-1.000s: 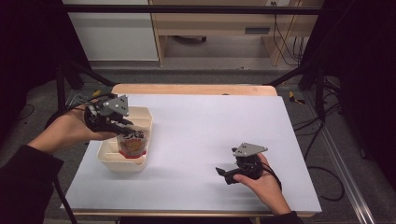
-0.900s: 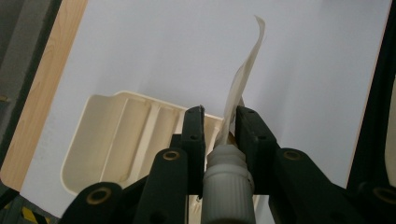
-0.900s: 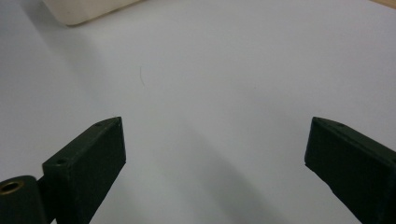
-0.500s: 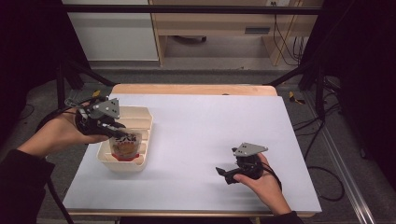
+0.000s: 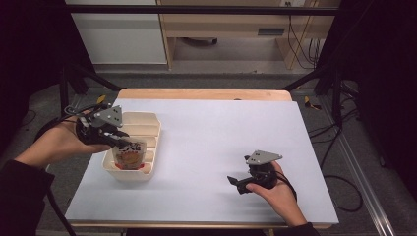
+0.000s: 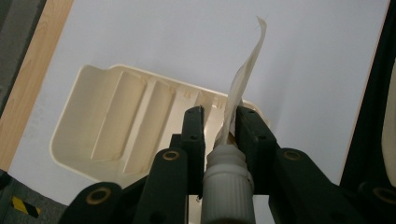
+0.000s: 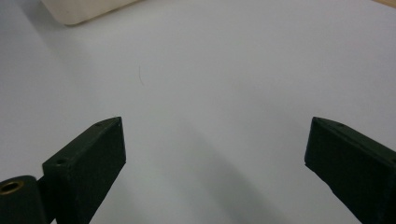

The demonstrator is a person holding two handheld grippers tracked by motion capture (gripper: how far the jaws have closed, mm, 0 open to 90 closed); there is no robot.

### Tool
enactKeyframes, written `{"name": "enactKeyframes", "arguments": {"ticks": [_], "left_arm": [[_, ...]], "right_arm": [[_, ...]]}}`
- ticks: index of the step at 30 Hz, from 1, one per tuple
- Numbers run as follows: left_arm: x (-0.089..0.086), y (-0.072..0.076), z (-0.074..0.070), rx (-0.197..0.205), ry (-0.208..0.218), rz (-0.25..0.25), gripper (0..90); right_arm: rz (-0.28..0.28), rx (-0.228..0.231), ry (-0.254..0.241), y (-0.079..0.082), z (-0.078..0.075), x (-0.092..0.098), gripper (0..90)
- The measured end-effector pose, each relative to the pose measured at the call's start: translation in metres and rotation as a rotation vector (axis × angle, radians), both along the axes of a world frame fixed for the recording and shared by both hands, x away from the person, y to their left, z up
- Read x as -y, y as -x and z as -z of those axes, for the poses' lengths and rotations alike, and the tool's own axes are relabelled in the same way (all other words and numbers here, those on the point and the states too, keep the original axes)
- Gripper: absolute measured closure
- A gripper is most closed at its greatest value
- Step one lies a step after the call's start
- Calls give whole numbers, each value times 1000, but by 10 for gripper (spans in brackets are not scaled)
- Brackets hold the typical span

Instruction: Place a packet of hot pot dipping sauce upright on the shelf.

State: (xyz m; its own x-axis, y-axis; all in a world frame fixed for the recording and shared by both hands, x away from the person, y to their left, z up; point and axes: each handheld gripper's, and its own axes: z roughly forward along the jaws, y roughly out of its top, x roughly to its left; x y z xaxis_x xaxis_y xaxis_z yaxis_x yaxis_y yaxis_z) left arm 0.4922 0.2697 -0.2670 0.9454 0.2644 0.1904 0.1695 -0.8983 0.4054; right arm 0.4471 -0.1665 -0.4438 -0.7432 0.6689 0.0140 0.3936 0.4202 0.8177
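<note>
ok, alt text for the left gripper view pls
The left gripper is shut on a spouted pouch, its white cap between the black jaws, above a cream ridged tray on a white table.

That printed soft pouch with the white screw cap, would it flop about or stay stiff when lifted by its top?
Probably floppy: the printed spout pouch hangs from the left gripper, its thin flat edge bending in the left gripper view. Likely light, since a narrow pinch beside the white cap carries it. It may slump against the cream plastic tray once released.
</note>
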Motion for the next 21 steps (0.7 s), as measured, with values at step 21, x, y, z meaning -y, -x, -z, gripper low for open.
{"name": "enactKeyframes", "arguments": {"ticks": [21], "left_arm": [[-5, 3, 10, -17, 5, 8, 735]], "right_arm": [[-1, -3, 5, 0, 1, -1, 58]]}}
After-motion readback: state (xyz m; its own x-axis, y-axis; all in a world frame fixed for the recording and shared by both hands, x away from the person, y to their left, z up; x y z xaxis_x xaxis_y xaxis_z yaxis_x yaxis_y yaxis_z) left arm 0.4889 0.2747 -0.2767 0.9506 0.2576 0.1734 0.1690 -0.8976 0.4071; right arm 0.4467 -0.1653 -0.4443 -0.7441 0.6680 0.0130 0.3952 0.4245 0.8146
